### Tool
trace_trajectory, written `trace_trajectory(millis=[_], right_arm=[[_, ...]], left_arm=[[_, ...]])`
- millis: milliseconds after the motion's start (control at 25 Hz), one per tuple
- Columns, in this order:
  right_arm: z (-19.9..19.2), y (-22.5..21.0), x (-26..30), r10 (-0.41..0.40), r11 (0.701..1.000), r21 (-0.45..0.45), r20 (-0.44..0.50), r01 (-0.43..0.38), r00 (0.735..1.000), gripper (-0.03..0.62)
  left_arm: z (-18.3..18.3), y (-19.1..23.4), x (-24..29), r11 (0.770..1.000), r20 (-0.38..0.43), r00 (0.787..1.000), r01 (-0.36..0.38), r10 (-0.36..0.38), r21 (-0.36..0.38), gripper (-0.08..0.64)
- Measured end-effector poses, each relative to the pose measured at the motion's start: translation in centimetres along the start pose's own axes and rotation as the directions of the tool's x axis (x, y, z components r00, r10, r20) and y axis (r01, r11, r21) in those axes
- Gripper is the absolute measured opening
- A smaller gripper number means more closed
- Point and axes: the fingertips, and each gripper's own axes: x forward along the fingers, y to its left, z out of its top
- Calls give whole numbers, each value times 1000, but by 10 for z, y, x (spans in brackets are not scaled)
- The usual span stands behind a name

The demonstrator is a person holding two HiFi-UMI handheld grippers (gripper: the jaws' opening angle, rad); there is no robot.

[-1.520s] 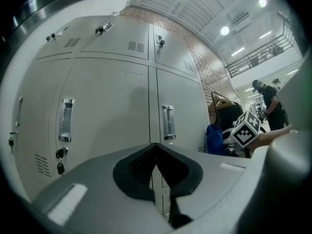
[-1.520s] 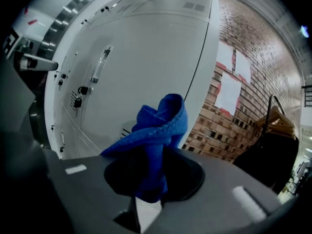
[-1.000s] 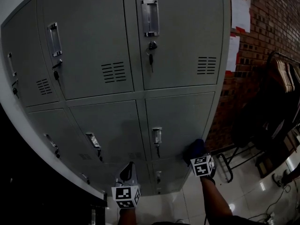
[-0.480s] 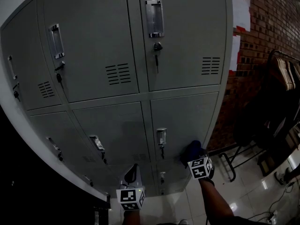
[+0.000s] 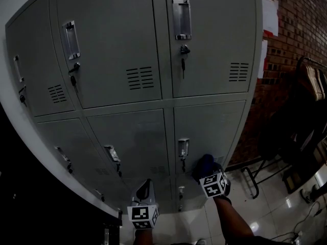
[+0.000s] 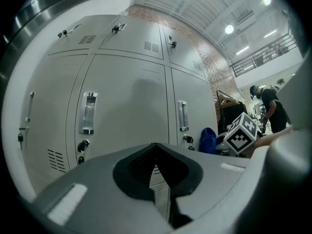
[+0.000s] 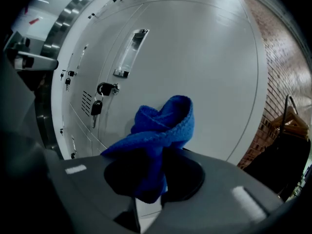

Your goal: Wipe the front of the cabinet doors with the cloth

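Grey metal locker doors (image 5: 204,45) fill the head view. My right gripper (image 5: 207,166) is shut on a blue cloth (image 7: 163,130), which is pressed against the lower right door (image 5: 209,131) just right of its handle (image 5: 183,148) and key lock (image 7: 105,88). The cloth (image 5: 206,163) shows as a blue bunch above the marker cube. My left gripper (image 5: 143,190) hangs low in front of the bottom doors, its jaws together with nothing between them (image 6: 157,172). It does not touch a door.
A brick wall (image 5: 301,29) with paper notices (image 5: 270,15) stands right of the lockers. A dark rack with hangers (image 5: 306,86) and chair frames (image 5: 255,180) crowd the shiny floor at right. A dark edge runs along the left.
The right gripper and cloth have slid left along the lower right door, toward its handle. The head view has shifted, so the lockers sit further right. The left gripper barely moved.
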Motion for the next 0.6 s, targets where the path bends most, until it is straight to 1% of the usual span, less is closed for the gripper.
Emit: trace_trajectory(millis=[320,360,440,520,600], right_arm=[[32,48,2,77,997,-13,51,-77,996,80],[36,56,2,90,996,-27,57,-88,994,80],[45,74,5,109,991,-84,62,-104,992,80],[50,87,9,103,986,-141,54,-94,993,78],[50,91,9,84,985,-152,49,-76,995,78]], left_arm=[[2,5,-5,1000,-1,1000,0,0,-2,17],[2,7,-6,1000,0,1000,-2,2,-2,17],[3,11,-7,1000,2,1000,-10,10,-2,17],[1,15,-9,1000,4,1000,-20,20,-1,17],[-1,19,-11,1000,2,1000,-26,26,-2,17]])
